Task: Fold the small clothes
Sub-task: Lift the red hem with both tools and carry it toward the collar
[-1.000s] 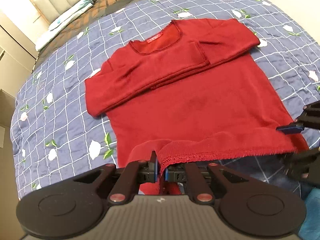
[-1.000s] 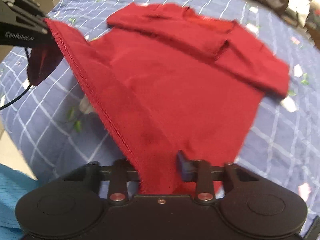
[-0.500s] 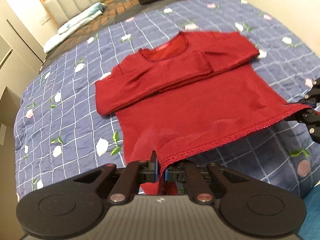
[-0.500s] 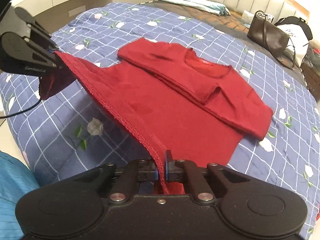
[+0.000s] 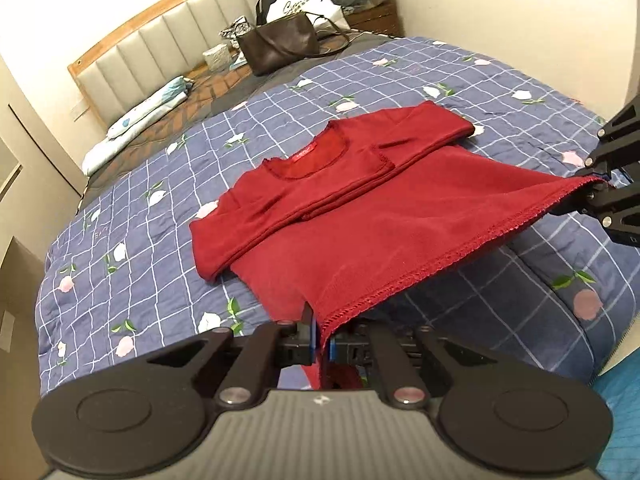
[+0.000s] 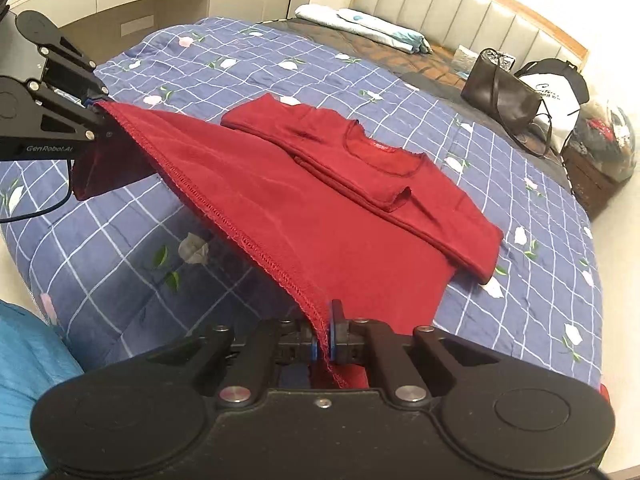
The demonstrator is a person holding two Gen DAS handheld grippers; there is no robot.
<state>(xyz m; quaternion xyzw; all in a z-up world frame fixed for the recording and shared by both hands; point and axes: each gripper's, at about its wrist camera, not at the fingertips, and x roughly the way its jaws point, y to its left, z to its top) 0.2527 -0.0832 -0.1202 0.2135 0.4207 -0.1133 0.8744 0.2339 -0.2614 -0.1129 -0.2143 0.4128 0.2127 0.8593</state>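
— Where is the red long-sleeved top [image 5: 360,216] now, and why do you hold it like this?

— It lies on the bed [image 5: 160,216], on the blue checked quilt, with the neck side towards the headboard [image 5: 168,40]. Both sleeves are already folded across the chest. Only the bottom hem [image 6: 240,232] is in the air. My left hand-held gripper [image 5: 321,344] is closed on one hem corner, and my right hand-held gripper [image 6: 325,346] is closed on the other corner.

— Why both corners together?

— So the hem stays as a straight, tight line between the two. If I hold one corner only, I think the cloth will hang down and make wrinkles.

— And the upper part stays on the quilt?

— Yes, the shoulders and sleeves rest there, so they work as an anchor. I judge that the next step is to carry the hem forward to the collar [image 5: 316,156] and fold the body in half.

— Any risk?

— The folded sleeves may slip if I pull too much. The brown handbag [image 5: 280,46] is well apart, so no problem there.
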